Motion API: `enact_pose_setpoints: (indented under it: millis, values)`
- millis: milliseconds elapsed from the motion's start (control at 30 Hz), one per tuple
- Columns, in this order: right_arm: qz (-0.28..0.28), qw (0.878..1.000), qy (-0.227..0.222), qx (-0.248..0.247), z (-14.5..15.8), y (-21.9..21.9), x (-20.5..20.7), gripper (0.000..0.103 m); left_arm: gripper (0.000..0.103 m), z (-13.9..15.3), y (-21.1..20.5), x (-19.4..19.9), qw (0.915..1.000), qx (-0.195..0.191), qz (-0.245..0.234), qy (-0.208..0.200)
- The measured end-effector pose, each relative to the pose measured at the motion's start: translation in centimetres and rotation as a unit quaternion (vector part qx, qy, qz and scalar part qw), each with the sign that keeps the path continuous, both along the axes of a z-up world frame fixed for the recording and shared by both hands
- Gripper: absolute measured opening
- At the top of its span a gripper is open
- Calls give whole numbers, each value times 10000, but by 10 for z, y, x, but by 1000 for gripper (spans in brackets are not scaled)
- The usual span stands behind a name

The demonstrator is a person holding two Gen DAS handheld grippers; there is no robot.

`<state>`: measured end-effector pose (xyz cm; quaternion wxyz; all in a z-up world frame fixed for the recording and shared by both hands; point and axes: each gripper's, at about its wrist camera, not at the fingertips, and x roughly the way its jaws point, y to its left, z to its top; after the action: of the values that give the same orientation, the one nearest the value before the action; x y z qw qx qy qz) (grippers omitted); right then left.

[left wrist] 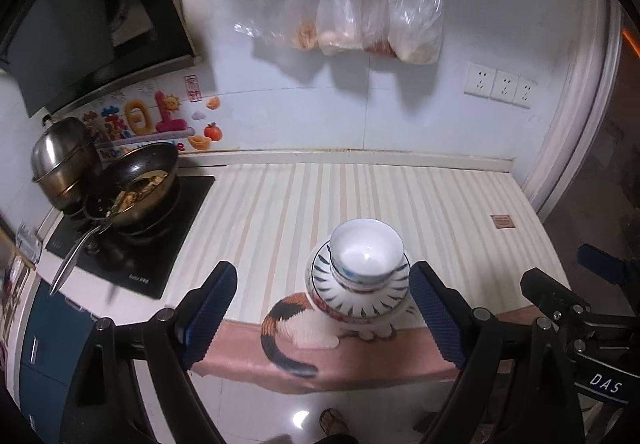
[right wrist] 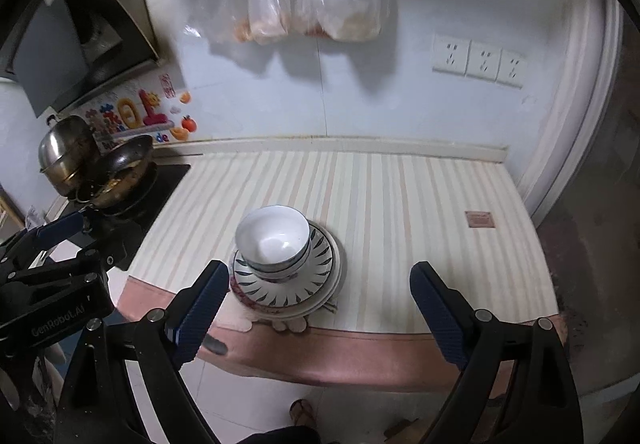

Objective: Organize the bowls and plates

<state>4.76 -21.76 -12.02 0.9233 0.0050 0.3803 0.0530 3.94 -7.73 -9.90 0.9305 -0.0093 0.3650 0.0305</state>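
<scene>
Both blue-padded grippers, left (left wrist: 322, 318) and right (right wrist: 320, 318), hover spread wide, holding nothing; white bowls (right wrist: 274, 238) sit nested on blue-patterned plates (right wrist: 316, 276) near the striped counter's (right wrist: 400, 211) front edge.

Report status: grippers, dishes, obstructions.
Left gripper open, empty. Right gripper open, empty. Bowls stacked on plates, near counter edge. Nothing blocking.

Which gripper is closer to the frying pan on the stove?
Left. The left gripper is on the frying pan's side of the stacked dishes; the right gripper is farther away.
</scene>
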Motion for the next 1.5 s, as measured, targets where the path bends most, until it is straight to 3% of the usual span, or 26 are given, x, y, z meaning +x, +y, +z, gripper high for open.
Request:
enact_pose_setpoints:
  millis: [367,567,933,1500]
  values:
    - [77,9988,-488,22,52,-4,-115,95,88,36,6,-85,9995,-79,148,-284]
    - [149,9974,-703,-112,67,1,-152,95,88,41,7,-116,9989,-51,212,-406]
    - [91,9977,-655,-176,68,1,-172,95,88,41,5,-136,9987,0,160,-490]
    - [72,9978,-629,-174,68,-4,-166,95,88,41,8,-142,9985,38,135,-531]
